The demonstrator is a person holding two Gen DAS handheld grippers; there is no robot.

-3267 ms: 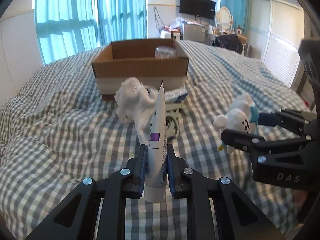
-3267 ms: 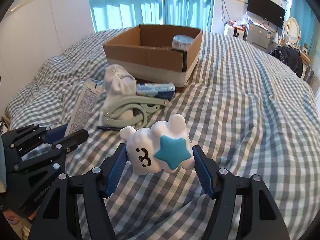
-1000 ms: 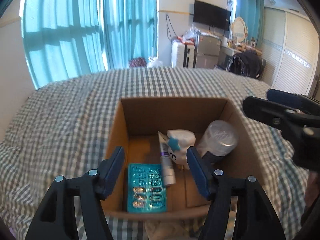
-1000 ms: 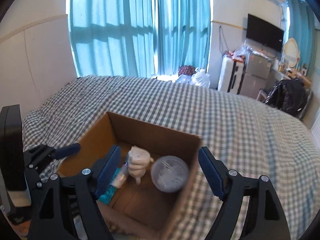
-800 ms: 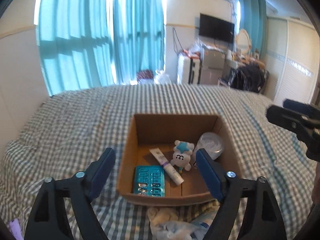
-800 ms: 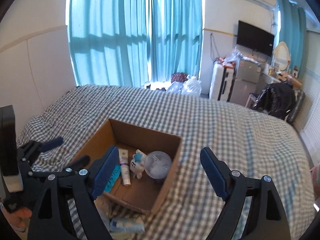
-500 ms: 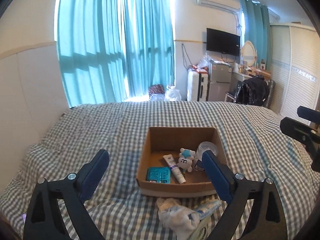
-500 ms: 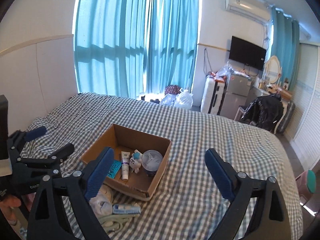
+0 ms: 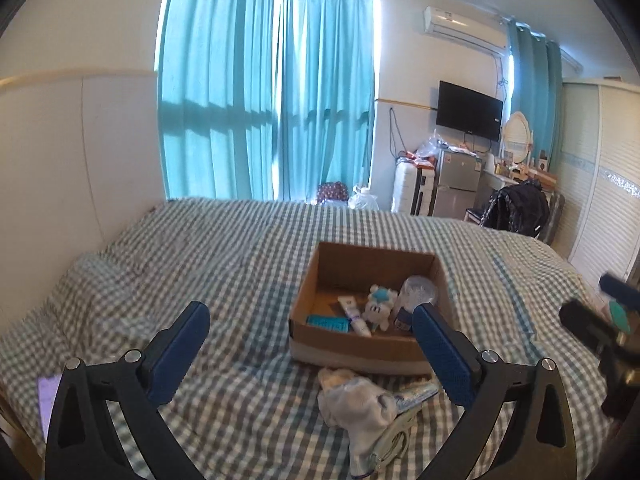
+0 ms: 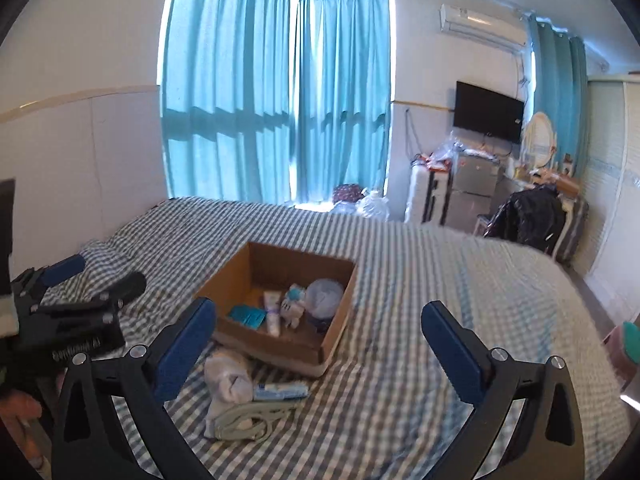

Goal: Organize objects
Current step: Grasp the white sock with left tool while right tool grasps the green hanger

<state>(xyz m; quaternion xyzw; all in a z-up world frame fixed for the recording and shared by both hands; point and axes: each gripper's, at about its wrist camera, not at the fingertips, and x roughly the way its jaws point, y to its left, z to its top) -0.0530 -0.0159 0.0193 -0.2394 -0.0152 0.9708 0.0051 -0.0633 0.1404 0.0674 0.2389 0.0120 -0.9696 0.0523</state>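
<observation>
With both my left claw (image 9: 310, 332) and right claw (image 10: 318, 330) wide and empty, I judged the limp sock (image 10: 228, 376) near the box (image 10: 338, 322) might slip from a shallow pinch.

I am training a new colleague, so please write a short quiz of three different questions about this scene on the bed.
1. True or false: the left tool holds the white tube.
2. Where does the cloud-shaped plush toy lie? A) in the cardboard box B) on the bedcover C) in the right tool
3. Fill in: the white sock lies on the bedcover, ______ the box.

Key: 1 false, both tools are open and empty. 2 A. 3 outside, just in front of it.
</observation>
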